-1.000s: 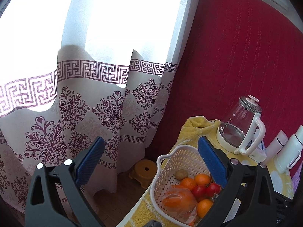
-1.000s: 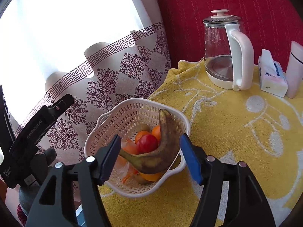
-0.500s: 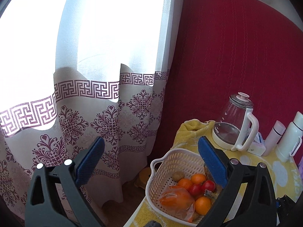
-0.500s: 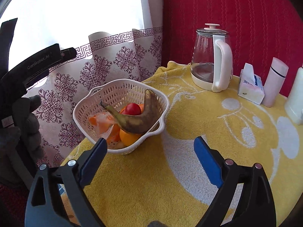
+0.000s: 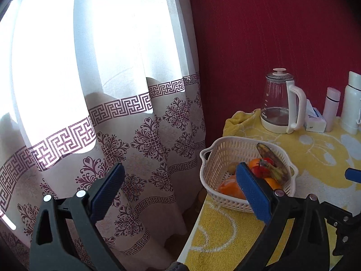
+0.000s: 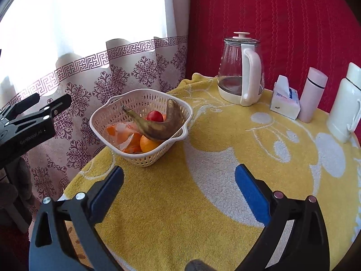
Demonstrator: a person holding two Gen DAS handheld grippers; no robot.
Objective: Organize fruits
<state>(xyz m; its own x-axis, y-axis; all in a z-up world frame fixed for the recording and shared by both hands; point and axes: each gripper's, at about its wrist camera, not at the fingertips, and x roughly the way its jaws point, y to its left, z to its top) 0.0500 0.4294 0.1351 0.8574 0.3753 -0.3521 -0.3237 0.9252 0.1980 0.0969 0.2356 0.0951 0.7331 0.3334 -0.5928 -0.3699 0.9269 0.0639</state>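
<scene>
Both claws gape empty, the basket (image 6: pixel 144 155) of fruit well beyond the right claw (image 6: pixel 179 190).

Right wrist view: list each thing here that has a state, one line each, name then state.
Right gripper: jaws open, empty, above the yellow cloth.
Left gripper: jaws open, empty, off the table's edge.
Basket: upright, holding fruit.
Banana: browned, lying on top of the other fruit.
Tomato: in the basket, behind the banana.
Kettle: upright, lid on, looks empty.
Tissue pack: open, tissue sticking out.
Pink bottle: upright, capped.
</scene>
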